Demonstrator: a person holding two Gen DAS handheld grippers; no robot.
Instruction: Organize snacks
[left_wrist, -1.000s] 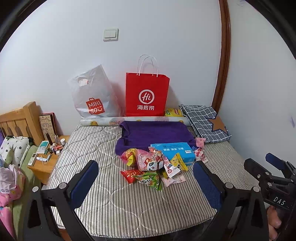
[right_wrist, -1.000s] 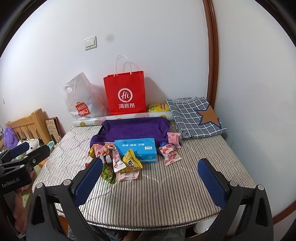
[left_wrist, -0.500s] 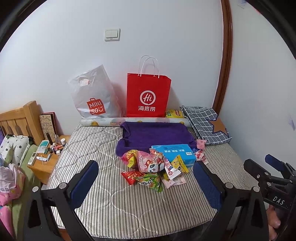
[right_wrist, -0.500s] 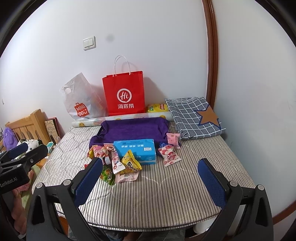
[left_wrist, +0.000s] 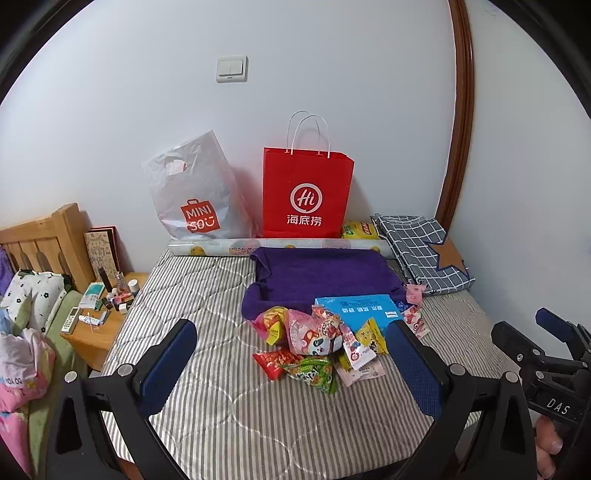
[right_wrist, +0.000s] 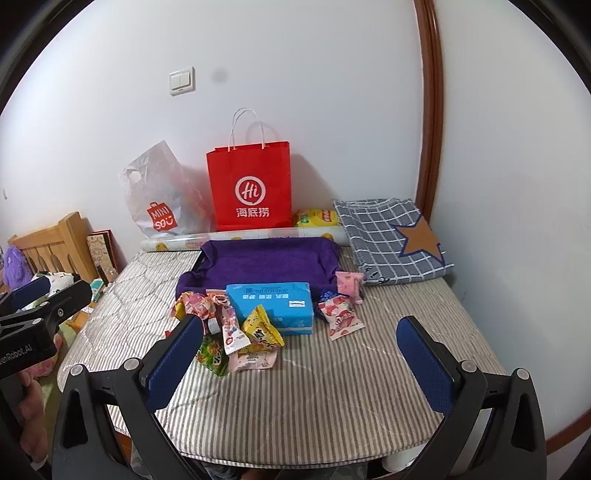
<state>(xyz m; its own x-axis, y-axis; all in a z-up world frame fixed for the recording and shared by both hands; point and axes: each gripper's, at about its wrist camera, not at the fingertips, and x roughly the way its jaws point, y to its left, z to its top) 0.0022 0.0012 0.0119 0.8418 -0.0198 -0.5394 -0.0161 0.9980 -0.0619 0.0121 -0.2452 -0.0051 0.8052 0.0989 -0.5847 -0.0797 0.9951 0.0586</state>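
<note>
nothing looks sorted yet. the snack packets (left_wrist: 317, 345) lie in a loose heap on the striped mattress (left_wrist: 207, 413), just in front of the purple tray (left_wrist: 325, 275) and touching the blue box (right_wrist: 271, 306); two pink packets (right_wrist: 341, 317) sit apart on the right. the left gripper (left_wrist: 291, 363) and right gripper (right_wrist: 301, 350) both hover short of the pile, jaws wide apart and empty. all the gathering seems left to do.

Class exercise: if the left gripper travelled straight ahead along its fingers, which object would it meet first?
Most likely the snack pile, which lies between the open fingers of the left gripper and ahead of them, with the green packet nearest. Depth is unclear in this fisheye view, so it might pass above them toward the purple cloth tray.
</note>
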